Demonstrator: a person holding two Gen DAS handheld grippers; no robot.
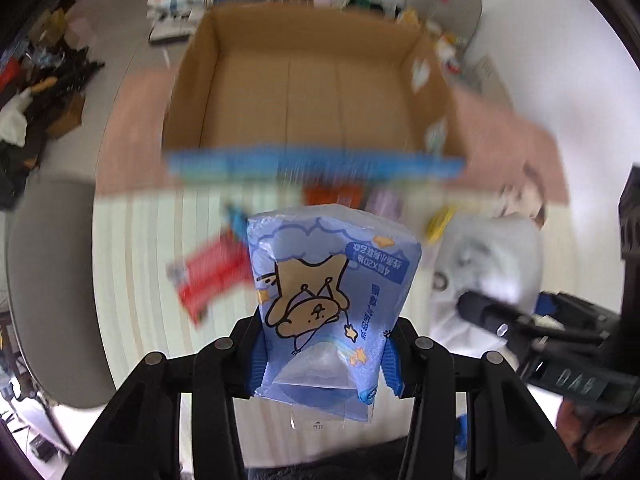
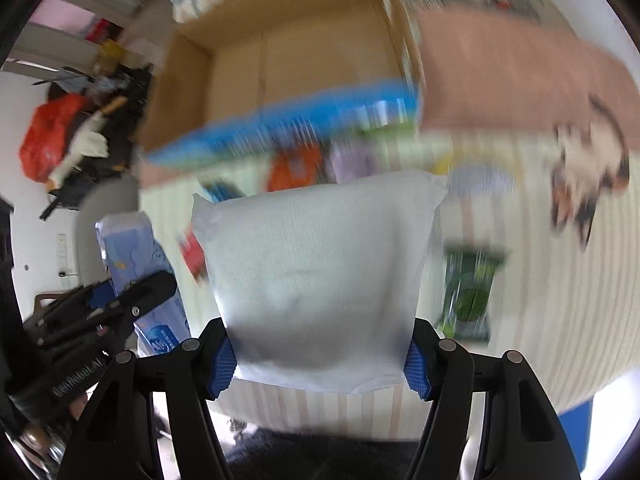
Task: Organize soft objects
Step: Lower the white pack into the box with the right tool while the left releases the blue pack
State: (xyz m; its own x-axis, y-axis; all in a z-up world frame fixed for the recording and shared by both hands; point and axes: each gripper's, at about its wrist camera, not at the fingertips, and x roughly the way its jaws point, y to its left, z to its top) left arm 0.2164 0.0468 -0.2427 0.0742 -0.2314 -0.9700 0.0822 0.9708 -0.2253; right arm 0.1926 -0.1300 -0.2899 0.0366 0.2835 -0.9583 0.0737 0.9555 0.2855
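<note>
My left gripper (image 1: pixel 324 364) is shut on a blue tissue pack (image 1: pixel 328 300) printed with a cartoon bear, held above the striped table. My right gripper (image 2: pixel 320 364) is shut on a white soft pack (image 2: pixel 320 272), also held above the table. Each gripper shows in the other's view: the right one (image 1: pixel 488 312) at the right with the white pack (image 1: pixel 496 256), the left one (image 2: pixel 132 300) at the left with the blue pack (image 2: pixel 132 248). An open cardboard box (image 1: pixel 312 88) stands ahead, its inside bare; it also shows in the right wrist view (image 2: pixel 300 52).
On the striped table (image 1: pixel 140 260) lie a red packet (image 1: pixel 212 276), orange (image 2: pixel 296 168) and purple (image 2: pixel 356 160) packets by the box, a green packet (image 2: pixel 468 296) and a plush toy (image 2: pixel 588 172) at the right. Clutter covers the floor at the left.
</note>
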